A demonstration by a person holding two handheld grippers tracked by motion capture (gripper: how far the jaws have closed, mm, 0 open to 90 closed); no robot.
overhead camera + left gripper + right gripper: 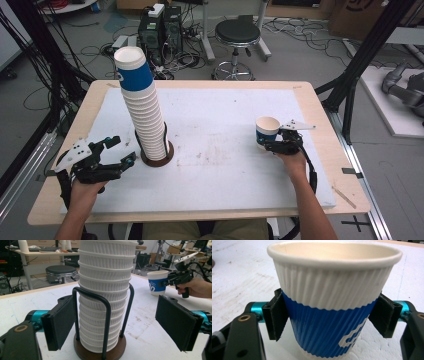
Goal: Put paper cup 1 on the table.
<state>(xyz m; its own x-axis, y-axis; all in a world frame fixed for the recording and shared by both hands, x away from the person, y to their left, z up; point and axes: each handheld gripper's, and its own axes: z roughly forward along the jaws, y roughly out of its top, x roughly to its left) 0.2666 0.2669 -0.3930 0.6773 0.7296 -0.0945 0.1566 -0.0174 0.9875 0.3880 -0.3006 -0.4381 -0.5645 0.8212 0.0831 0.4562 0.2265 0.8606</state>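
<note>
Here the single paper cup [267, 130] stands upright at the right side of the white foam board [225, 120], white ribbed at the top and blue below, between the jaws of the right gripper [270, 144]. In the right gripper view the cup [332, 315] sits between the two black pads [275, 317], which lie against its blue band on both sides; whether they press on it or merely touch it cannot be told. The jaws are spread about as wide as the cup wall. Well apart to the left, a tall, leaning stack of cups [142, 105] rests in a black wire holder on a round brown base [157, 159]. The left gripper [122, 150] stands just beside that base, its jaws wide open and holding nothing. In the left gripper view the pads [60, 322] flank the stack [103, 290] without touching it. The board lies on a wooden table [325, 125].
</note>
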